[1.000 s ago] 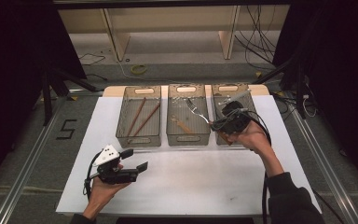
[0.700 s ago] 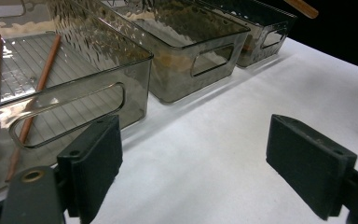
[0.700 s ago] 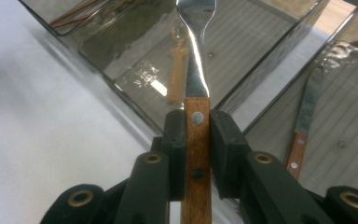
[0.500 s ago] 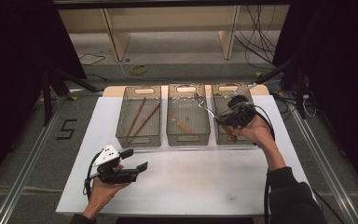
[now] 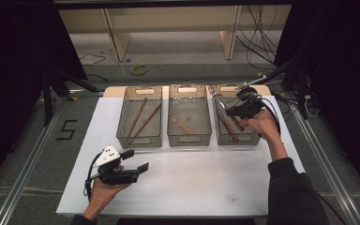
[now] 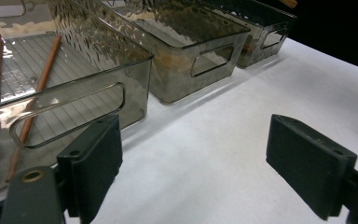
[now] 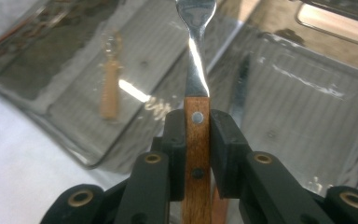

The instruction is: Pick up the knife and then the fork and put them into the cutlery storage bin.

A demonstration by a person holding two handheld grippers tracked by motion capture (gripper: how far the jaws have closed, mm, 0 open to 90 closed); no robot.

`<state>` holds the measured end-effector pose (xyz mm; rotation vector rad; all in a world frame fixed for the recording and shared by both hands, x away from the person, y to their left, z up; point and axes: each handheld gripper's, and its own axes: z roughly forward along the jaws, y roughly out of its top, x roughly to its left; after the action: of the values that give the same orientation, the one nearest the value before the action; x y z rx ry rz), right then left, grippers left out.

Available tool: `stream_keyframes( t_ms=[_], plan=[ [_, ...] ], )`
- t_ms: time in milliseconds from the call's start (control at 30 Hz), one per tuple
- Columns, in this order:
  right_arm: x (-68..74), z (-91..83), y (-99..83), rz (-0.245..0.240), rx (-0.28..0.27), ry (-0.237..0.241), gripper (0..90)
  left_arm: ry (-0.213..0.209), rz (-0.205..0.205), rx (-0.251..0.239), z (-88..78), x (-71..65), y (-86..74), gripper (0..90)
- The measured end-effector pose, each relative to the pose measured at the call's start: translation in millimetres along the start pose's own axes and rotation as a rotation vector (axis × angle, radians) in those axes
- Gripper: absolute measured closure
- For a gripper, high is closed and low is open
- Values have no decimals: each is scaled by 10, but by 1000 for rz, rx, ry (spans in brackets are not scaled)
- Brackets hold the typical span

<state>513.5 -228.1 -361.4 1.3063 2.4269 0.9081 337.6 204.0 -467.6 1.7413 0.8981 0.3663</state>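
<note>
Wood-handled steel fork (image 7: 196, 116), riveted

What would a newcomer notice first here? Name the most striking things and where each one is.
First, the right gripper, shut on a wooden-handled utensil whose metal neck rises above the right-hand bin. Next, the row of three smoky clear bins across the far side of the white table, the left bin holding two brown sticks. Last, the left gripper, open and empty, near the table's front left.
</note>
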Motion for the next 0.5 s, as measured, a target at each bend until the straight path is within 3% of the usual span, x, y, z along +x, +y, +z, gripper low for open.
stream_keyframes(
  t_ms=[300, 500],
  plan=[
    [-213, 144, -19, 72, 32, -47, 779, 0, 0, 1, 0, 2, -1, 177],
    [-277, 217, -13, 99, 52, -59, 779, -1, 3, 1, 0, 3, 0, 177]
  ],
)
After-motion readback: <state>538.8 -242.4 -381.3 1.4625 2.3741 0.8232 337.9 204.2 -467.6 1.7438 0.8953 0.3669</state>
